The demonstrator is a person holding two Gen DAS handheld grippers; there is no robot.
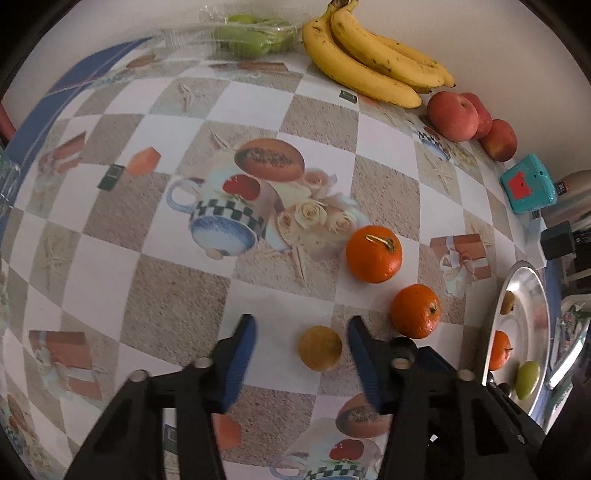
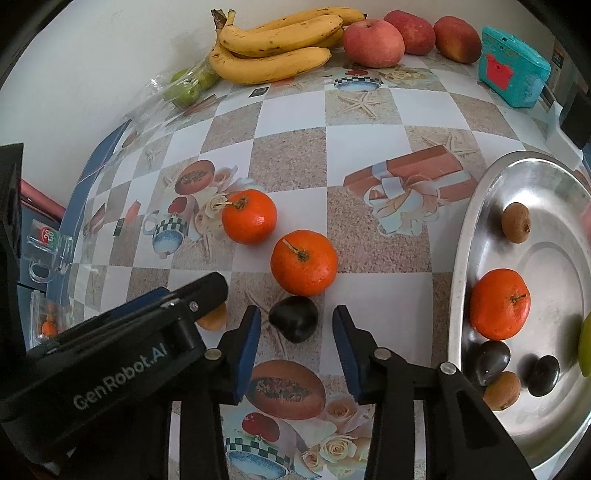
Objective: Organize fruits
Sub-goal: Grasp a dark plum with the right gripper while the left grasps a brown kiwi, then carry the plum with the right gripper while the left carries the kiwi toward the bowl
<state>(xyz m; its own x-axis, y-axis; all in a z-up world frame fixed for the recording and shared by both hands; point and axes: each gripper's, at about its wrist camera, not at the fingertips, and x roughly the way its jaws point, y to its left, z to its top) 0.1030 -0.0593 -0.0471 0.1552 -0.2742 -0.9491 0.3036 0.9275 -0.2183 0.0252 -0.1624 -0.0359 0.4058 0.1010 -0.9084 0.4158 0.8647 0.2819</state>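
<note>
In the left wrist view a small yellow-brown fruit [image 1: 320, 348] lies on the patterned tablecloth between the blue pads of my left gripper [image 1: 301, 325]. It sits close to the right pad, the pads do not press on it, and the gripper is open. In the right wrist view a dark, glossy fruit [image 2: 293, 319] rests between the tips of my right gripper [image 2: 296, 314], with a gap on each side, so this gripper is open too. Two oranges [image 2: 249, 216] [image 2: 303, 262] lie just beyond it. One finger of the left gripper [image 2: 207, 291] reaches in from the left.
A metal plate [image 2: 465, 258] at the right holds an orange [image 2: 500, 309], brown, dark and green fruits. Along the back wall lie bananas [image 2: 273, 48], red apples [image 2: 373, 42], bagged green fruits [image 1: 247, 35] and a teal box [image 2: 511, 70].
</note>
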